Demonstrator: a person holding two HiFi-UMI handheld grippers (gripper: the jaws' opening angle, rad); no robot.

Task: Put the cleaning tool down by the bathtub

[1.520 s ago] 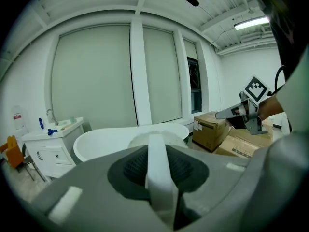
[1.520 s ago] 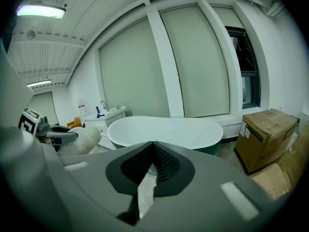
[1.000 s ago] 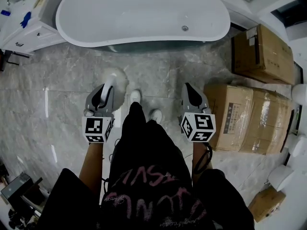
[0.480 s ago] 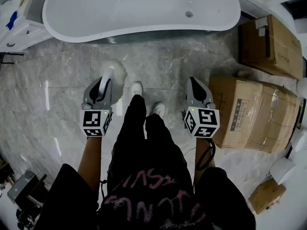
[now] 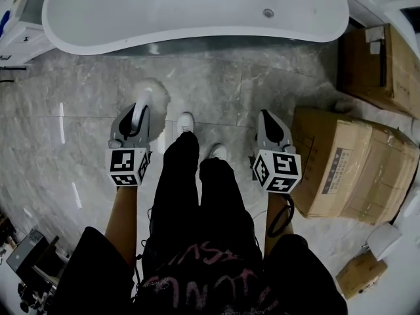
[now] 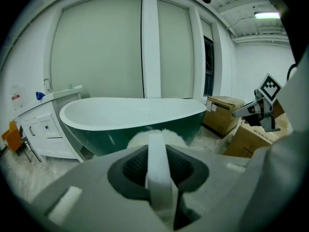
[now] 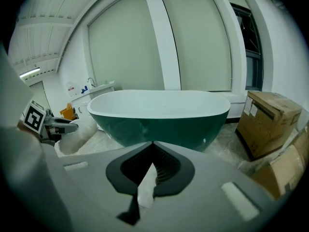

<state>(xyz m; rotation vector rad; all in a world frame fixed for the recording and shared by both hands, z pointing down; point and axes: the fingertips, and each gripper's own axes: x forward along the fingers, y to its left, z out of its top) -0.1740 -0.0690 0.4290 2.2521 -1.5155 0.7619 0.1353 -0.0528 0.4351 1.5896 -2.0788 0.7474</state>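
The cleaning tool has a white handle (image 5: pixel 140 107) and a fluffy white head (image 5: pixel 155 92) hanging over the marble floor. My left gripper (image 5: pixel 136 115) is shut on the handle; in the left gripper view the handle (image 6: pixel 157 170) runs between the jaws with the fluffy head (image 6: pixel 157 136) just past them. The white bathtub (image 5: pixel 197 12) with a dark green outside (image 6: pixel 130 129) stands a short way ahead. My right gripper (image 5: pixel 265 118) is shut and holds nothing, level with the left one. From the right gripper view, the tub (image 7: pixel 159 112) is ahead and the tool's head (image 7: pixel 77 132) is at left.
Cardboard boxes (image 5: pixel 348 169) (image 5: pixel 380 64) stand close on the right, beside my right gripper. A white cabinet (image 5: pixel 16 38) is at the tub's left end. The person's white shoes (image 5: pixel 186 122) are between the grippers. Dark equipment (image 5: pixel 26 268) lies at lower left.
The bathtub and boxes have shifted in the head view as the person moved nearer the tub's middle. Both grippers keep their hold and spacing.
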